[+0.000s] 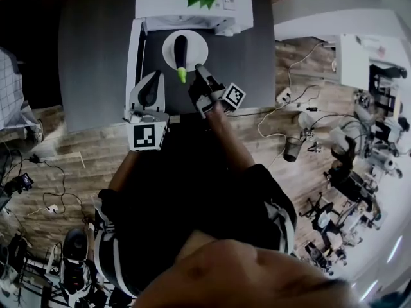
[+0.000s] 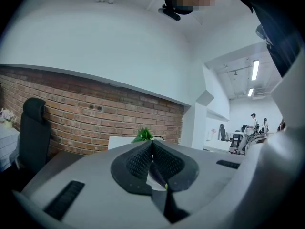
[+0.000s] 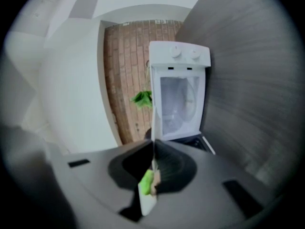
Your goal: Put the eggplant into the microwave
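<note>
Right gripper [image 1: 200, 68] clamped on plate [image 1: 196, 46] rim, eggplant [image 1: 181, 47] lying on plate, near microwave [image 1: 186, 5]

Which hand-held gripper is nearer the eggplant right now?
Right. The right hand-held gripper is shut on the plate's rim, right beside the green stem end of the eggplant. The left hand-held gripper sits off the plate's left side, shut, farther away.

glossy eggplant [image 1: 181, 49] on a smooth white plate [image 1: 198, 51], matt grey table [image 1: 96, 56].
</note>
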`<state>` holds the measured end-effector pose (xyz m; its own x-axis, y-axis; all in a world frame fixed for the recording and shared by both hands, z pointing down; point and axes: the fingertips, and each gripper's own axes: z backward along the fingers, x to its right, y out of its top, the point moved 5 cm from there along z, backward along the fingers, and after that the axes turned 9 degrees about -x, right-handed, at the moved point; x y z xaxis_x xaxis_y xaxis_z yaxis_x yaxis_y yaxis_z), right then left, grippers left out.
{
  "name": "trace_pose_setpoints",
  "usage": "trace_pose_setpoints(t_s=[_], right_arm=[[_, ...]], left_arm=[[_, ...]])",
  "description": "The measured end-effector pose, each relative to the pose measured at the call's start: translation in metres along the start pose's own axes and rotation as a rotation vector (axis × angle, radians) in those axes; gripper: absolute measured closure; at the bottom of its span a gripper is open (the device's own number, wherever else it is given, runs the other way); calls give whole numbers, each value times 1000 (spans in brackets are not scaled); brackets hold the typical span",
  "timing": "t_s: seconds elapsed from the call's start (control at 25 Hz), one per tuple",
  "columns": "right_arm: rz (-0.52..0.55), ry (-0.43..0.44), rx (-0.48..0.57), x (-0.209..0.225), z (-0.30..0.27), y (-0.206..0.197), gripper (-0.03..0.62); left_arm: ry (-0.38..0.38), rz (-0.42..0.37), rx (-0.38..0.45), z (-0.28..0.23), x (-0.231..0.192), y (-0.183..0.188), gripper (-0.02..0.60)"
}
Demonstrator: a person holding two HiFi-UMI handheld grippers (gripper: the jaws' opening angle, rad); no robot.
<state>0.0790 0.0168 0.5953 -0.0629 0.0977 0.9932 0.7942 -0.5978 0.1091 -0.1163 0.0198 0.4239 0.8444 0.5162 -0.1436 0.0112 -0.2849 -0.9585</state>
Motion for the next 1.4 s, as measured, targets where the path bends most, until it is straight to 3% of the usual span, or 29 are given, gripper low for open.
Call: trace_pose_setpoints(t_s=[0.52, 1.4], right_arm=[[-10, -31, -131, 34, -34, 49, 557], [26, -44, -159, 78, -72, 109, 557]], left_arm=[[182, 16, 30, -24, 5, 10, 546], [188, -16, 36, -64, 28, 23, 546]])
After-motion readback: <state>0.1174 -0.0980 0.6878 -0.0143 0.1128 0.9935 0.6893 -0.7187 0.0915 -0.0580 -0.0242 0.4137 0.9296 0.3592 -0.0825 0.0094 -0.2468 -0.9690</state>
